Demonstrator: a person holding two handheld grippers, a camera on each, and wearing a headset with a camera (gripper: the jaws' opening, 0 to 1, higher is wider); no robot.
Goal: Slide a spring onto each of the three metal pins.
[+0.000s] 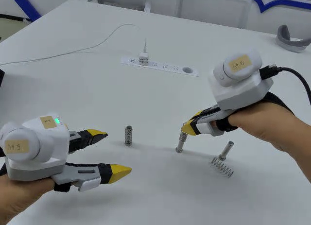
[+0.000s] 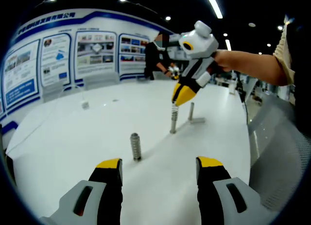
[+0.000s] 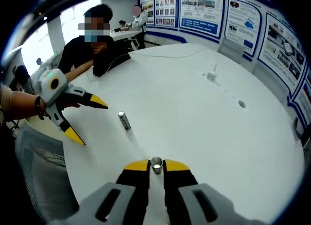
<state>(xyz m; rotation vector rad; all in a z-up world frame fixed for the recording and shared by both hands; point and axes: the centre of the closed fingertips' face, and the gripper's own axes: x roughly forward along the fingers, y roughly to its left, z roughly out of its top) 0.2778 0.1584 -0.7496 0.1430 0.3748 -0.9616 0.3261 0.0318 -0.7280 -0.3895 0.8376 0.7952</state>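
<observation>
Three metal pins stand on the white table (image 1: 87, 94). The left pin (image 1: 128, 135) (image 2: 135, 146) (image 3: 124, 120) wears a spring. My right gripper (image 1: 187, 129) (image 2: 181, 95) (image 3: 156, 167) is shut on a spring (image 1: 183, 136) (image 2: 174, 108) (image 3: 156, 162) at the top of the middle pin (image 1: 180, 146) (image 2: 173, 124). The right pin (image 1: 225, 150) (image 2: 191, 111) is bare, and a loose spring (image 1: 222, 167) lies beside its base. My left gripper (image 1: 111, 152) (image 2: 159, 166) (image 3: 90, 120) hangs open and holds nothing, near the table's front left, short of the left pin.
A white power strip (image 1: 160, 65) with a plugged-in adapter and a thin cable (image 1: 73, 51) lies at the back of the table. A grey curved object (image 1: 291, 40) rests at the far right. A seated person (image 3: 97, 40) is across the table in the right gripper view.
</observation>
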